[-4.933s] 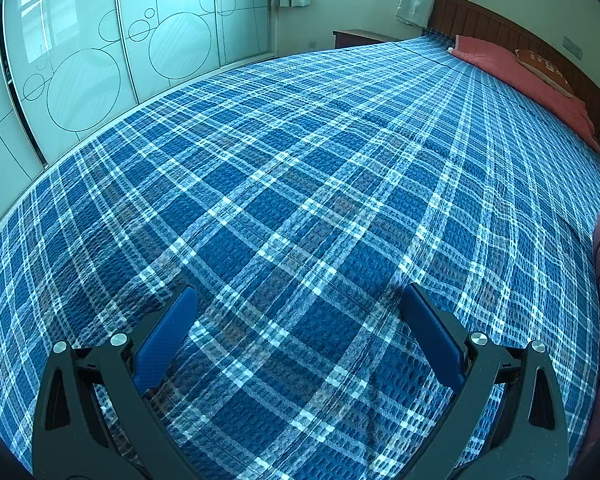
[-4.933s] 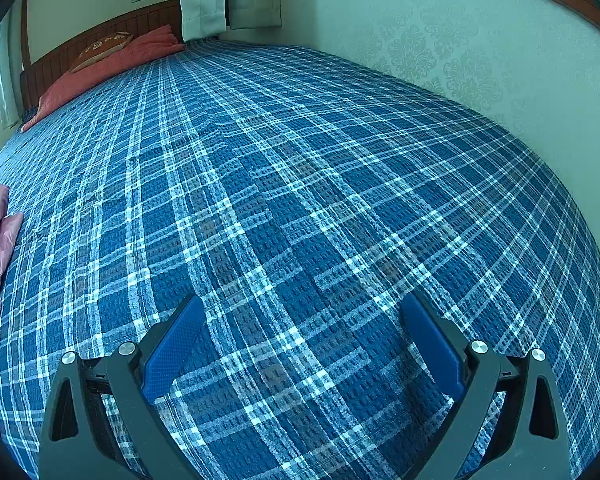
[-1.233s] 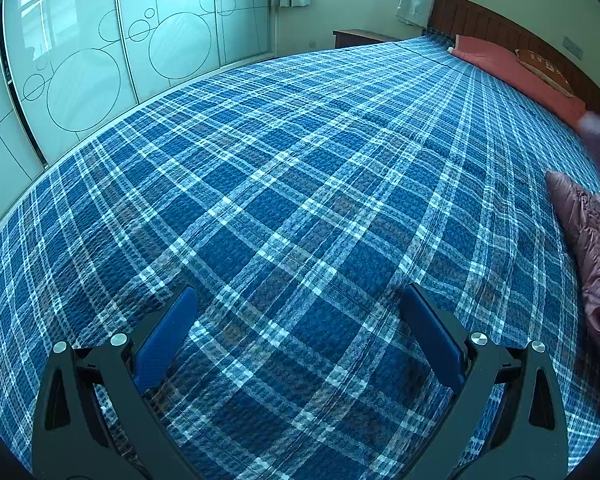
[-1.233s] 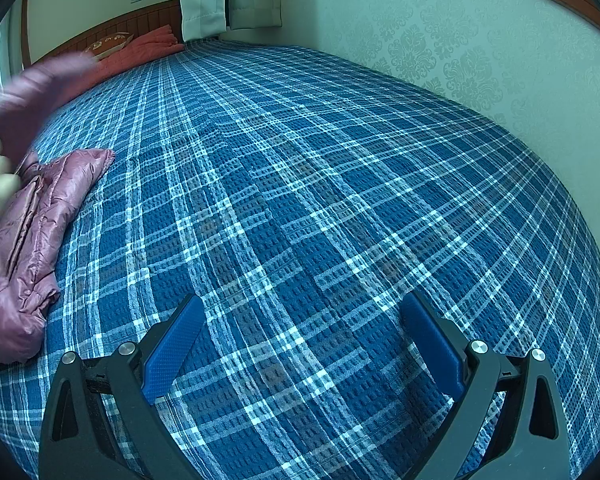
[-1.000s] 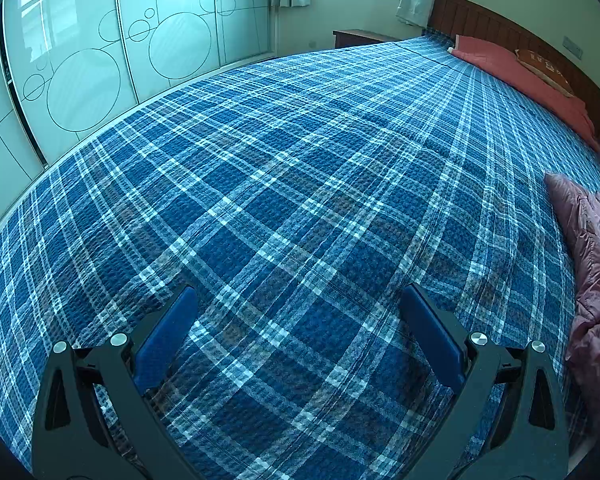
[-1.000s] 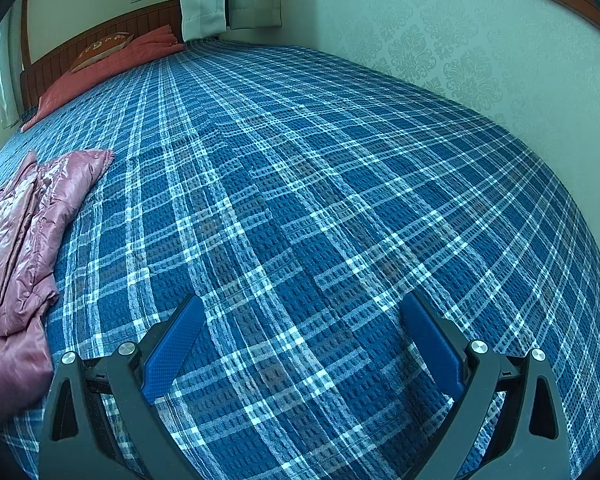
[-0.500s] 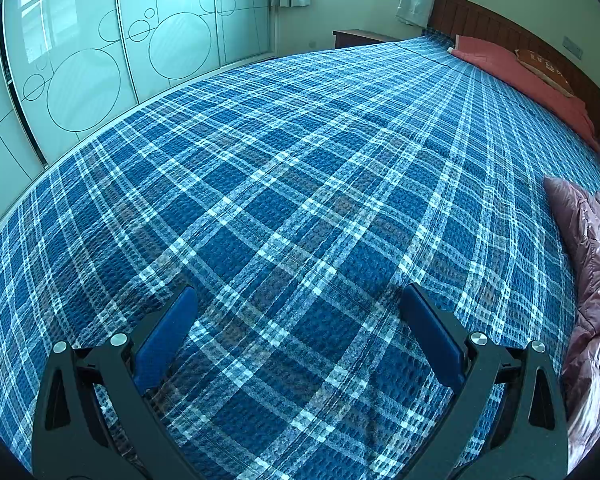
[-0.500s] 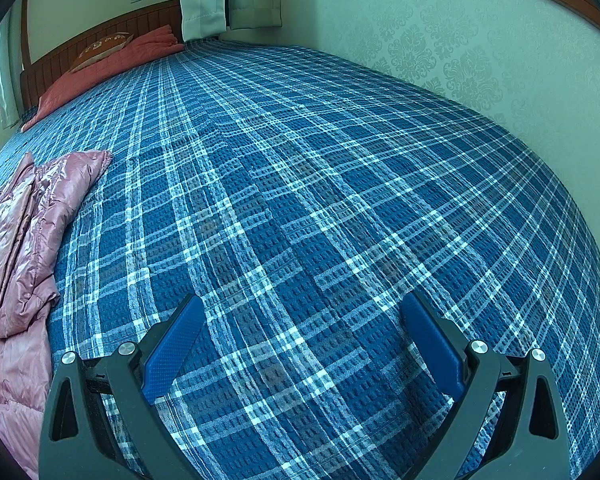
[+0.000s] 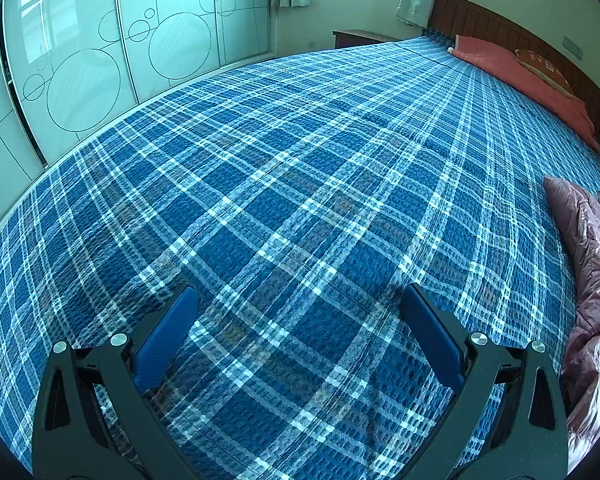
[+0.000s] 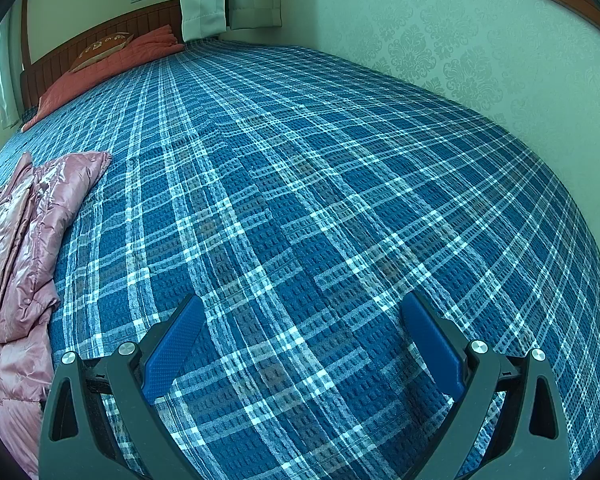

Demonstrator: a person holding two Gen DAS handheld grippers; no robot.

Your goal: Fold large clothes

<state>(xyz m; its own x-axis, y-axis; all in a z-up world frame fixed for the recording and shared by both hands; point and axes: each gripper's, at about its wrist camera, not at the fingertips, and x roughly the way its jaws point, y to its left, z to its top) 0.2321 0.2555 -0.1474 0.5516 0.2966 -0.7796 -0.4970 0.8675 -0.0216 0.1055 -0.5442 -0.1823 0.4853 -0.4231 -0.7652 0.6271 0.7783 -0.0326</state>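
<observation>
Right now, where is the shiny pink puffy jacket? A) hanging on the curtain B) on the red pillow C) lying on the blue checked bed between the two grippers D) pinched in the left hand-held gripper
C: the pink jacket lies on the blue plaid bedspread, seen at the right edge of the left view and the left edge of the right view; both grippers are open and empty.

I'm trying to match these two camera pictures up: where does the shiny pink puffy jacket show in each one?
Left wrist view: the shiny pink puffy jacket lies at the right edge, on the blue plaid bedspread.
Right wrist view: the jacket lies at the left edge, partly cut off.
Shared landmark: the long salmon-red pillow against the wooden headboard.
</observation>
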